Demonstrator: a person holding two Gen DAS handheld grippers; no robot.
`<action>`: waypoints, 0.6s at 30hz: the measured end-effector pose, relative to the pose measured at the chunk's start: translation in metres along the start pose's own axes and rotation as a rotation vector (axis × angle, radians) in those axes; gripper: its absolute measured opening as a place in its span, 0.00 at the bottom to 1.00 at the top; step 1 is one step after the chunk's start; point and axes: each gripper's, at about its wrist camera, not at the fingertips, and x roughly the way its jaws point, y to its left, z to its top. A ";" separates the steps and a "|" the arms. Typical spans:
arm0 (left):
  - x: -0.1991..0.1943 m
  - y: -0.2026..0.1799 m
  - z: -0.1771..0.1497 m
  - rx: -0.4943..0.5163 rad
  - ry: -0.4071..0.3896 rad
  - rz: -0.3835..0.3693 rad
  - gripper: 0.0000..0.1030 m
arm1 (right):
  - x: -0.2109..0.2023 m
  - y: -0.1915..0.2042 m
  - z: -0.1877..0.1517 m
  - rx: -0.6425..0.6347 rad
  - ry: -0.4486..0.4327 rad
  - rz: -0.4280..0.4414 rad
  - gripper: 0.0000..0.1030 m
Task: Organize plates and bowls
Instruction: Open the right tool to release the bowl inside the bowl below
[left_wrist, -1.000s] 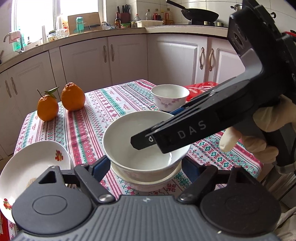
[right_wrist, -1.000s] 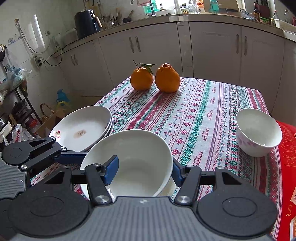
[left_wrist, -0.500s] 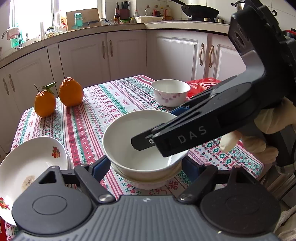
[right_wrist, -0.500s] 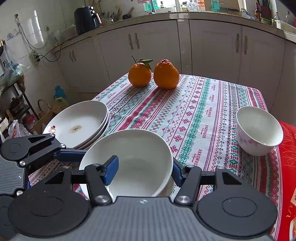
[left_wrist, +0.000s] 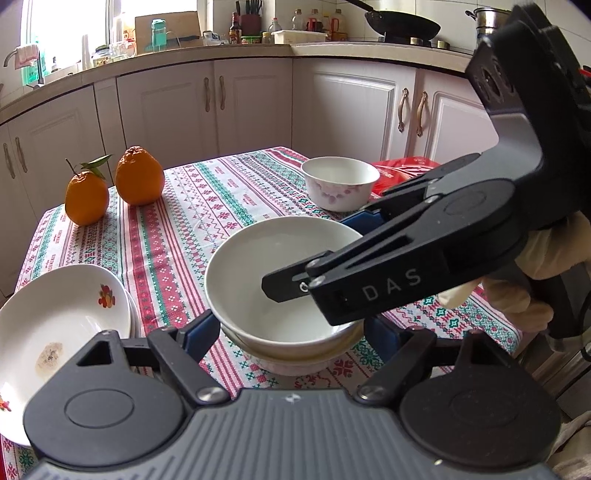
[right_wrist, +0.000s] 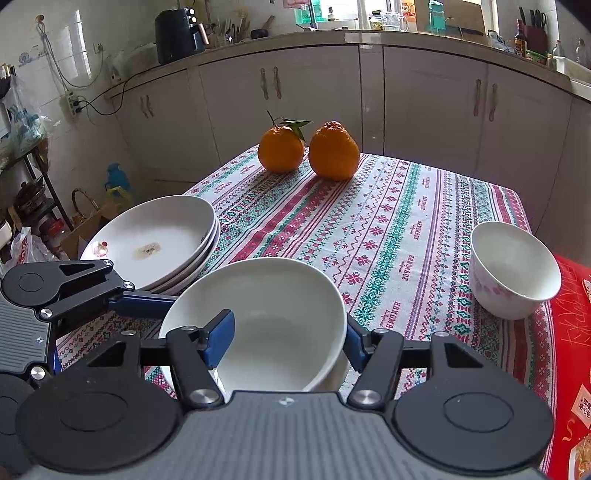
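Two oranges (right_wrist: 308, 151) stand side by side at the far end of a bench (right_wrist: 399, 221) draped in a cloth of red, green and white woven bands, one of them with a leafy stem. White cabinet doors (right_wrist: 417, 99) with curved handles run along the walls behind, under a counter crowded with bottles, a knife block and a black wok (left_wrist: 402, 24) on the stove; a black air fryer (right_wrist: 179, 31) sits on the counter in the right wrist view. Near the bench's front edge a large white bowl (left_wrist: 280, 280) sits nested in another bowl (left_wrist: 295, 363) beneath it. The right tongs (right_wrist: 286, 341) are spread around this upper bowl, one blue pad inside the rim and the other outside its wall; whether the pads press on it I cannot tell. The left tongs (left_wrist: 291, 332) are wide apart, their blue pads flanking the stacked bowls low down, with contact unclear. Left of the bowls lies a stack of shallow white plates (right_wrist: 155, 242), the top one marked by a brown smear and a small flower print. A smaller floral bowl (left_wrist: 340, 182) rests apart toward the right edge, beside a red plastic sheet (right_wrist: 569, 332).
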 end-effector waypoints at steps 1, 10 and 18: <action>0.000 0.000 0.000 -0.001 0.000 -0.001 0.83 | 0.000 0.000 0.000 -0.001 0.000 -0.001 0.64; 0.001 0.002 0.000 -0.008 0.002 -0.009 0.84 | 0.000 0.003 -0.001 -0.016 0.000 -0.010 0.66; 0.003 0.001 -0.002 0.000 0.007 -0.008 0.87 | 0.000 0.005 -0.001 -0.017 0.003 -0.008 0.70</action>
